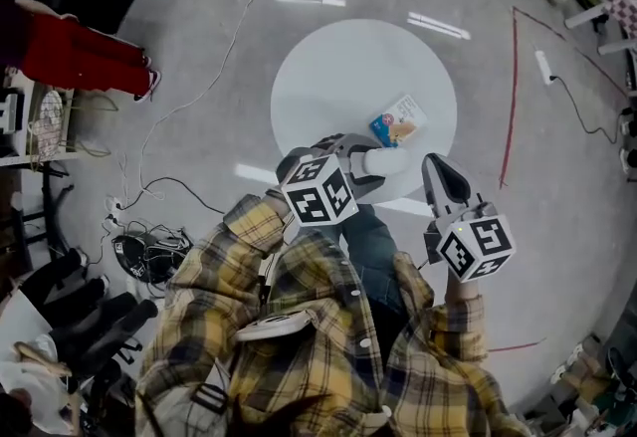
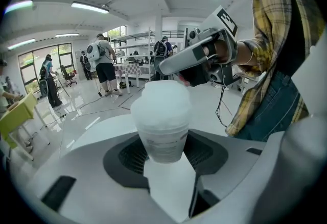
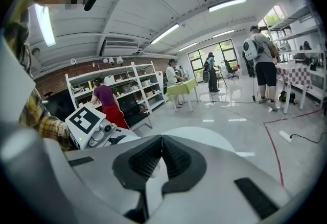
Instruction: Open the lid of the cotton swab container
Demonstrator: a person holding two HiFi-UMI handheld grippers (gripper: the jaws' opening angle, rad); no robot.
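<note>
The cotton swab container (image 1: pixel 387 162) is a small frosted white tub lying sideways over the near edge of the round table (image 1: pixel 328 77). My left gripper (image 1: pixel 364 166) is shut on it. In the left gripper view the container (image 2: pixel 162 116) stands between the jaws, its domed lid on top and closed. My right gripper (image 1: pixel 439 169) hangs to the right of the container, off the table's edge, jaws shut with nothing in them. In the right gripper view its jaws (image 3: pixel 161 139) meet along a closed seam. The right gripper (image 2: pixel 196 57) shows just behind the lid in the left gripper view.
A colourful flat packet (image 1: pixel 398 120) lies on the table beyond the container. Cables (image 1: pixel 149 246) run over the grey floor at left. A red line (image 1: pixel 514 97) marks the floor at right. People, shelves and tables stand around the room.
</note>
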